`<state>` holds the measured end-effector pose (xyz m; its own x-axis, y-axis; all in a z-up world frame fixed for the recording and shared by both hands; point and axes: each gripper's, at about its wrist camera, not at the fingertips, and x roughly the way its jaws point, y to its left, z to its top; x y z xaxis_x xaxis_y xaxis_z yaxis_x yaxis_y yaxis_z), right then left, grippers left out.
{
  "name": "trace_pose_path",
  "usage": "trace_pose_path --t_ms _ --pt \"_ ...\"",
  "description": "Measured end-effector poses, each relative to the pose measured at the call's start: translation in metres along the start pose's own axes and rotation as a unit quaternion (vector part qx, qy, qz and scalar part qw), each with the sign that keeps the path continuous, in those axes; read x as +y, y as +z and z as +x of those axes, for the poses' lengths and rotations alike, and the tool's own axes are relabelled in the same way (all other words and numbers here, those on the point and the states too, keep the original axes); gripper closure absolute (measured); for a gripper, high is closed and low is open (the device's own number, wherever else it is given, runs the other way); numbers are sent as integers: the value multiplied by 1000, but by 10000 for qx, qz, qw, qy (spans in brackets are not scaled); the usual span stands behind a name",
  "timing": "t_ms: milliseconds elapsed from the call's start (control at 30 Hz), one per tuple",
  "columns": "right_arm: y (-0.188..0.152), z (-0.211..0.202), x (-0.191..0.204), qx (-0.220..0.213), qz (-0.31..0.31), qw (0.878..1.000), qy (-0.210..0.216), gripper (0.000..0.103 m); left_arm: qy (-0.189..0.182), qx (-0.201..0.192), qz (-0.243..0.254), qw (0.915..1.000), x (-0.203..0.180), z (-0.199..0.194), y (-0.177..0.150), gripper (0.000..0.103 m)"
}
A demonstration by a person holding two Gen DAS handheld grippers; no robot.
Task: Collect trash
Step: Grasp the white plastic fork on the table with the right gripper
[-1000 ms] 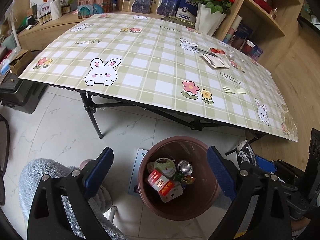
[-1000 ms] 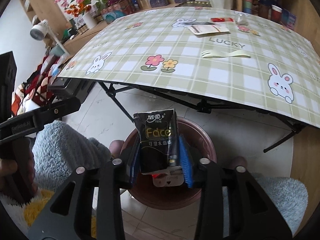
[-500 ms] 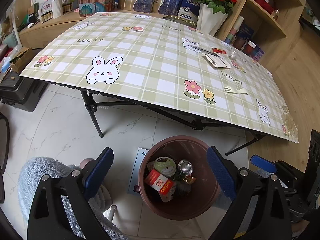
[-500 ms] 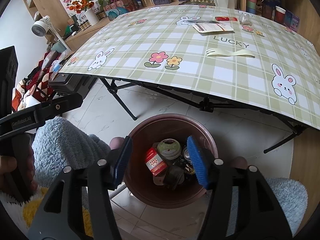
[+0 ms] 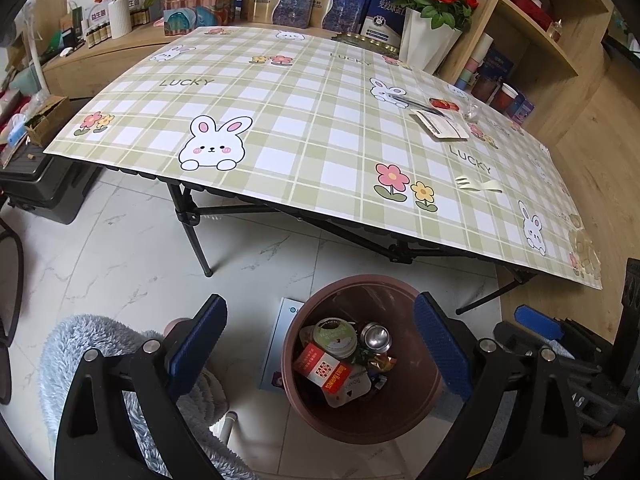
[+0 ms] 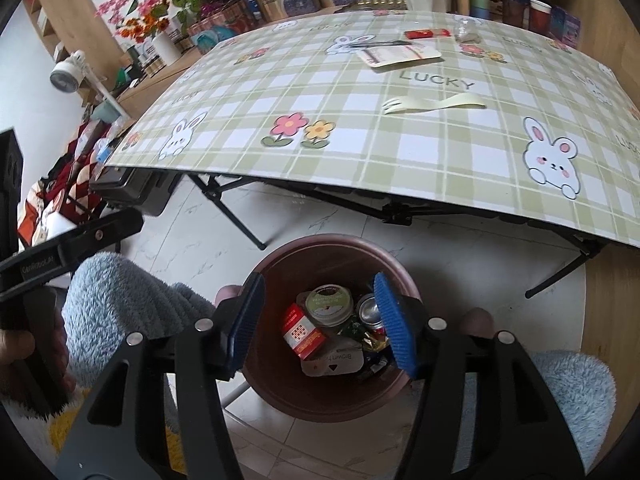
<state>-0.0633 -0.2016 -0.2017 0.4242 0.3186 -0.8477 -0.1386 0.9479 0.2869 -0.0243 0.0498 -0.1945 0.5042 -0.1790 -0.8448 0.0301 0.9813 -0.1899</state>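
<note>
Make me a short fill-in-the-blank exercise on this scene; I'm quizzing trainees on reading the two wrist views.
1. Both the left gripper and the right gripper are open and hold ____.
2. The brown bin stands on the ____, in front of the table.
3. The pale plastic fork lies on the ____.
4. The red carton lies inside the ____.

Missing words: nothing; floor; table; bin

Table edge [image 6: 400, 200] overhangs bin [image 6: 276, 384]; mouth unobstructed.
</note>
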Motion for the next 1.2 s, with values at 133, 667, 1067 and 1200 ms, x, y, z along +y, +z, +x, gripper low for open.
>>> trace_pose_path --t_ms 133,667,1067,1200 --pt "7 -2 -12 -73 134 9999 -46 45 36 -15 -19 10000 2 2 1 11" --pt "93 30 -82 -484 1037 9932 -227 48 324 -300 78 9990 3 14 16 11" --pt "149 82 -104 -290 1264 9836 -1252 62 359 -204 94 9991 6 35 29 11" --pt "160 90 -104 -305 1275 9818 -1376 60 339 -152 133 9992 5 41 30 11"
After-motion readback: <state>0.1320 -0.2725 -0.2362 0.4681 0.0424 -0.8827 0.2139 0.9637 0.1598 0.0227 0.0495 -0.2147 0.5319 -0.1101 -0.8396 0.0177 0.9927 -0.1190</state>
